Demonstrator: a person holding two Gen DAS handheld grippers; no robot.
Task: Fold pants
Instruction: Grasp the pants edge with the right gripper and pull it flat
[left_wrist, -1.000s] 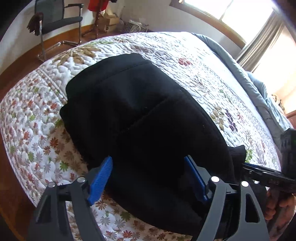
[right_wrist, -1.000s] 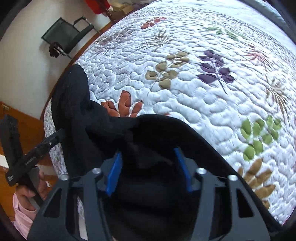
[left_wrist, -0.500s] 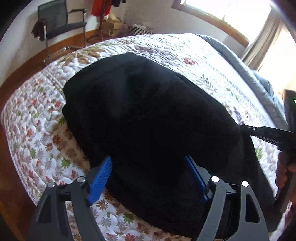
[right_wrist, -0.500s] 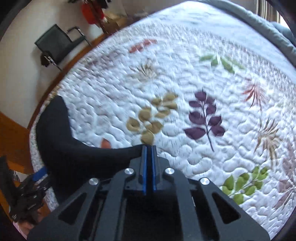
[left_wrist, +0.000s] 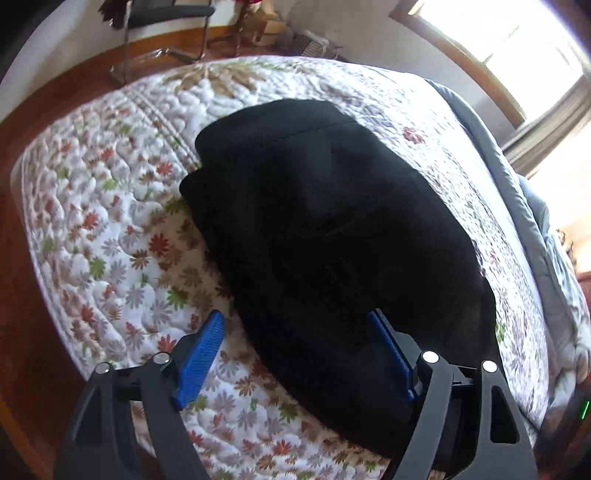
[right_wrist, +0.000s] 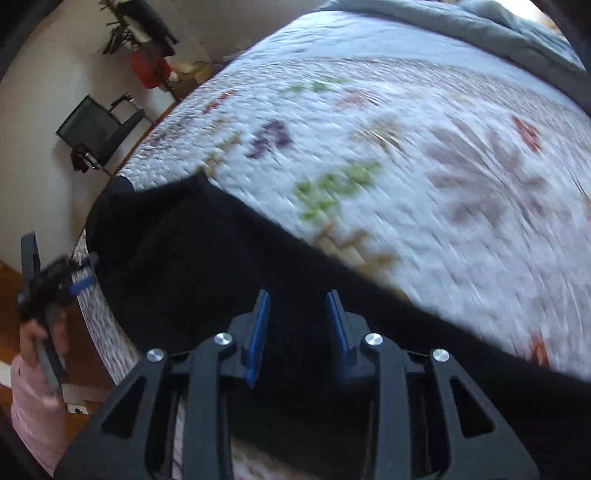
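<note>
Between your right hand-held gripper (right_wrist: 297, 325) fingers, black cloth is showing but the pads are not pressing it; the jaws have just been opening. Your left hand-held gripper (left_wrist: 295, 349) is hovering wide open, straddling the near edge of the pants (left_wrist: 332, 229). They are lying bunched, partly folded on the bed (left_wrist: 110, 221). Next, regrip an edge and fold again.

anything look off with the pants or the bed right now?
Nothing stands out. The black pants lie folded on the floral quilt, fully on the bed. Right wrist view is motion-blurred, so finer creases there can't be judged.
</note>
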